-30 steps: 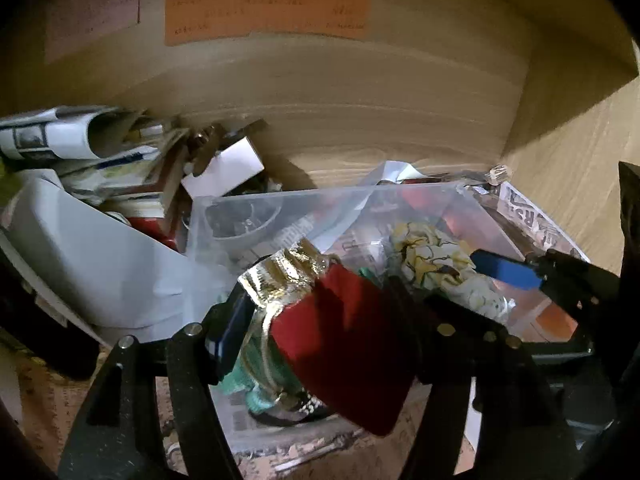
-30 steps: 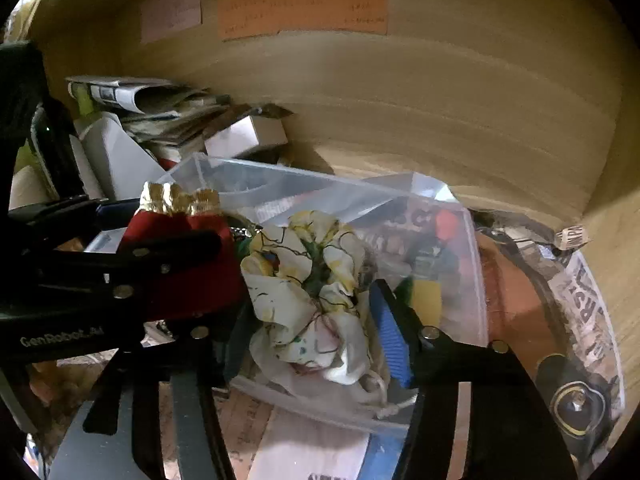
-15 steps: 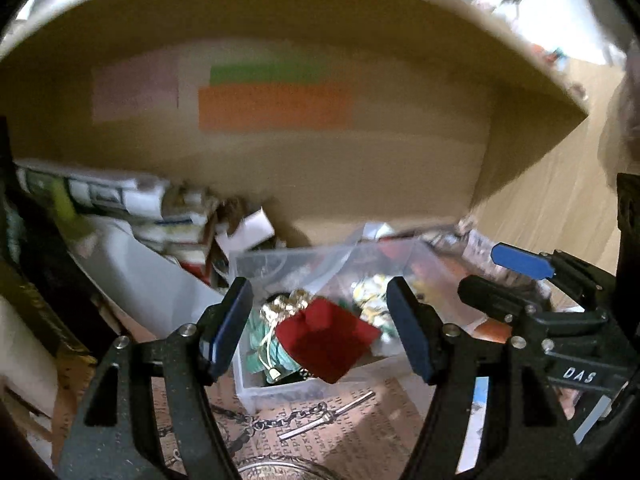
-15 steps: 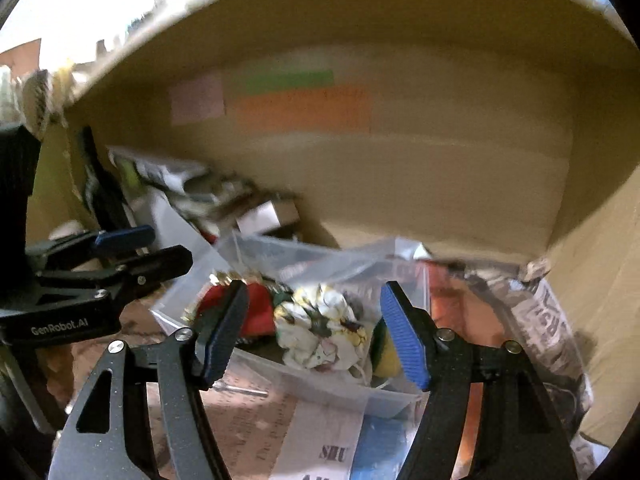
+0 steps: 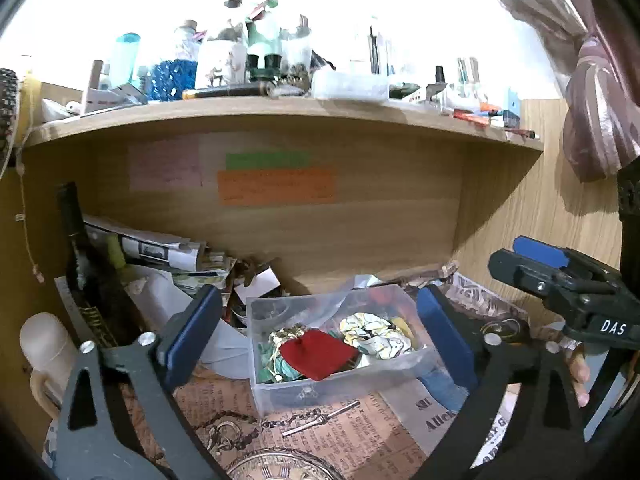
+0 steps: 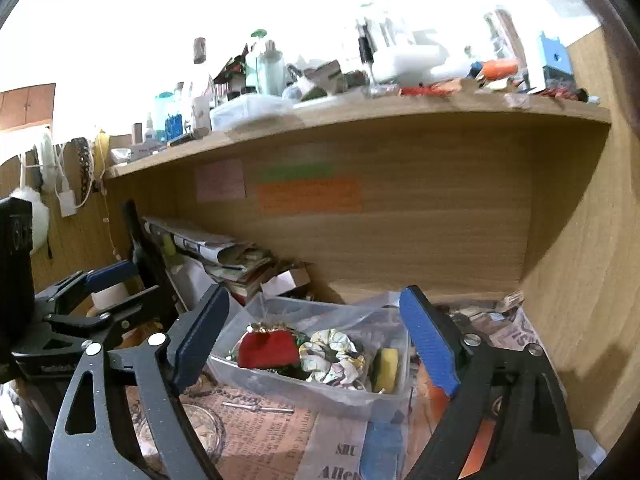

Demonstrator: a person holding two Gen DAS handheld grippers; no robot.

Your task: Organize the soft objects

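Clear plastic box [image 5: 304, 394] sitting on the newspaper-covered tabletop [image 5: 352, 436], holding a red pouch [image 5: 318, 354] with gold trim at left and a floral scrunchie [image 5: 376, 334] at right; items beneath are lying partly hidden. Left gripper [image 5: 316, 332] and right gripper [image 6: 316, 340] are opening wide, gripping nothing, the box showing beyond them.

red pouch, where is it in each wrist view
Left wrist: the red pouch lies low centre, in the clear plastic box, left of the patterned scrunchie.
Right wrist: red pouch sits left of centre, at the box's left end.
Shared landmark: the orange note on the back panel.
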